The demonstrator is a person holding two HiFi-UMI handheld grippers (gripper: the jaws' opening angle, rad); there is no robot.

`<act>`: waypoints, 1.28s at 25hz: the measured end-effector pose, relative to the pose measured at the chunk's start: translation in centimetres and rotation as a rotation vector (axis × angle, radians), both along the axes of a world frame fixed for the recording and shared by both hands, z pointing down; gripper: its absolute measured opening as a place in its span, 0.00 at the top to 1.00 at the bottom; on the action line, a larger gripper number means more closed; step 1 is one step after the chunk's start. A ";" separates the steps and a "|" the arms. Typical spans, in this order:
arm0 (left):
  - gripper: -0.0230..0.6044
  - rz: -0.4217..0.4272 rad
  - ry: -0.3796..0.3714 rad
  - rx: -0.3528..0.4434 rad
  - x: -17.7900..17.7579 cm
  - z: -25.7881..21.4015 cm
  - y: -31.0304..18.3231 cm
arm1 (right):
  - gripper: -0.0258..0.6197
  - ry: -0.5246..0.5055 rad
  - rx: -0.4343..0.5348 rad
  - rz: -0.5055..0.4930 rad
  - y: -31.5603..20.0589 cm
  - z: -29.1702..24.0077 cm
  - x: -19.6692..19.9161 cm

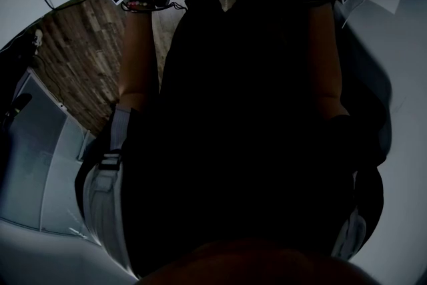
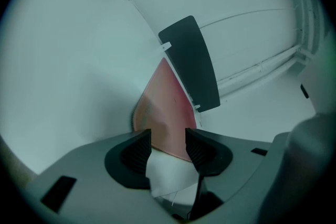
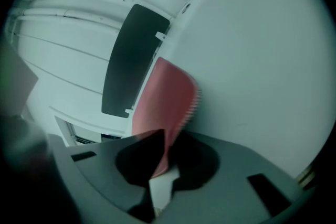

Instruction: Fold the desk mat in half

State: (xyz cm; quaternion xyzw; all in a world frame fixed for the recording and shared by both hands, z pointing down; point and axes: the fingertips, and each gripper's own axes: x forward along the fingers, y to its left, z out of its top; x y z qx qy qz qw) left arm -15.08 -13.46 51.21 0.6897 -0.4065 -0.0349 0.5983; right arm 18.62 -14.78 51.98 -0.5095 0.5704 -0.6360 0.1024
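1. On the left, the left gripper (image 2: pixel 168 136) has its jaws fairly wide apart. The near corner of the desk mat (image 2: pixel 167 99) fills the gap, and both pads seem to press on it where it bunches. We judge this crumpled hold could slip as we lift, dropping that corner back onto the white table (image 2: pixel 68 60).
2. Between the grippers, the mat lies on the table ahead of us with its near edge raised. If one hand leads, we risk a skewed fold whose edges do not meet.
3. On the right, the right gripper (image 3: pixel 169 147) is pinched narrow on the mat's other near corner, close to its very edge. A sharp tug could pull that corner free.
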 end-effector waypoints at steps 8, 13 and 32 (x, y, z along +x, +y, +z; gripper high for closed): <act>0.62 0.115 0.001 0.049 2.0 -2.1 -0.7 | 0.90 -0.049 0.136 -0.034 -1.9 -5.5 -2.6; 0.62 0.165 -0.007 0.034 3.8 -2.4 0.7 | 0.90 -0.027 0.199 -0.067 -3.3 -8.1 -2.1; 0.62 -0.008 0.094 0.027 0.9 -0.1 -0.3 | 0.90 -0.080 0.298 -0.156 -4.7 -9.9 -4.8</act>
